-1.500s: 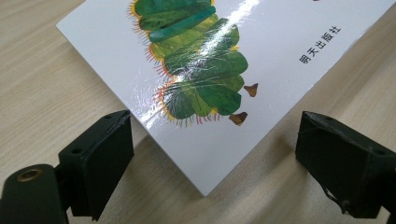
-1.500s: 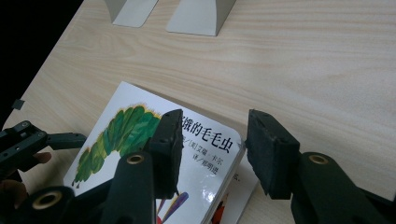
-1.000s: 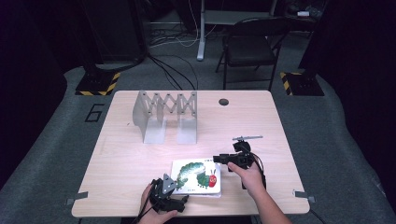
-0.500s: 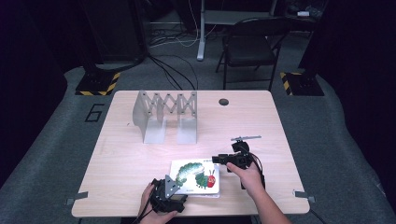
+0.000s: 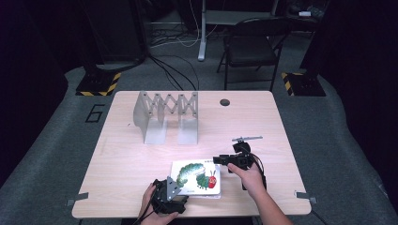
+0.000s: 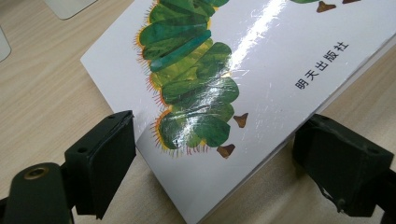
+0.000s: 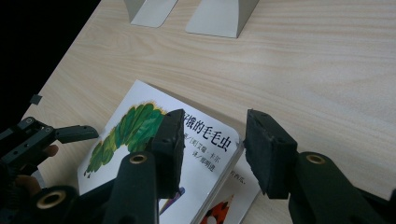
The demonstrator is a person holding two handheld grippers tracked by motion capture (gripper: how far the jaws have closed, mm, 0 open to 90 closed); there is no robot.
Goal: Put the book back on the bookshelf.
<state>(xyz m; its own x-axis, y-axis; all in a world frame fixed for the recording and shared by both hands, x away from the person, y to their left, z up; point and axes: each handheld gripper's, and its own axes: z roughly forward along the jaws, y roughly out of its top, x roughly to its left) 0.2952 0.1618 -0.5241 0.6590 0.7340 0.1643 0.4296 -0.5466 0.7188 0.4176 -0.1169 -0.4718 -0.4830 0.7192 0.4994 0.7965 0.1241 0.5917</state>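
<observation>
Caterpillar book [image 5: 197, 177] lying on desk [image 5: 141, 159]; left hand-held gripper [image 6: 212, 154] view reading 明天出版社, jaws apart, straddling a corner; right hand-held gripper [image 7: 212, 140] view showing 的毛毛虫, jaws apart over the book's edge.

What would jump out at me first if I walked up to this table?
Probably the white picture book with its bright green caterpillar, lying flat near the table's front edge. A person's hands bring the left gripper to its near corner and the right gripper to its right edge, jaws around the corners without pressing. Farther back stands a grey accordion book rack.
</observation>
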